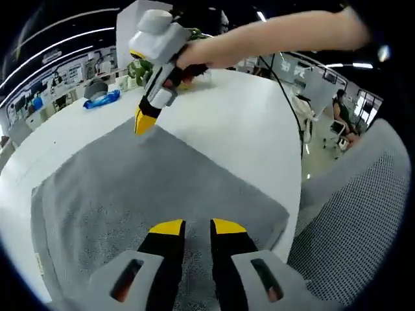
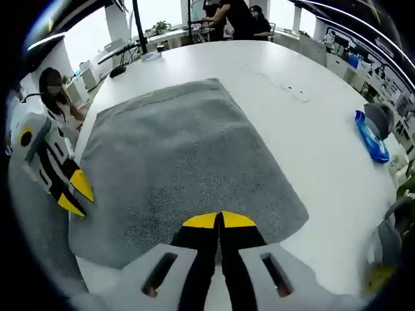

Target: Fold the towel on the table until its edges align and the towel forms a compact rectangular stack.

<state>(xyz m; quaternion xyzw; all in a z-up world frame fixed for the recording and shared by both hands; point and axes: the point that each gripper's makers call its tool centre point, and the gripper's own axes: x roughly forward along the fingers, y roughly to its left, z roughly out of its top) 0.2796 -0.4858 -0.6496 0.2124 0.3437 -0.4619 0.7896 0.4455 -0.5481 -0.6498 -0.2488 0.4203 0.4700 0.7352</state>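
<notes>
A grey towel (image 1: 149, 188) (image 2: 188, 155) lies flat on the white round table (image 1: 240, 123) (image 2: 305, 97). In the left gripper view my left gripper (image 1: 198, 226) hovers over the towel's near side, its yellow tips a little apart and nothing between them. It appears again in the right gripper view as the left gripper (image 2: 74, 193), at the towel's left edge. A hand holds my right gripper (image 1: 144, 122) with its tip down at the towel's far corner. In its own view the right gripper (image 2: 219, 219) is shut, its tips together over the towel's near corner.
A blue packet (image 1: 102, 99) (image 2: 371, 136) and a grey object (image 2: 379, 116) lie on the table beyond the towel. Green plants (image 1: 139, 68) stand near the edge. A mesh chair (image 1: 350, 220) sits beside the table. People sit and stand in the background (image 2: 227, 16).
</notes>
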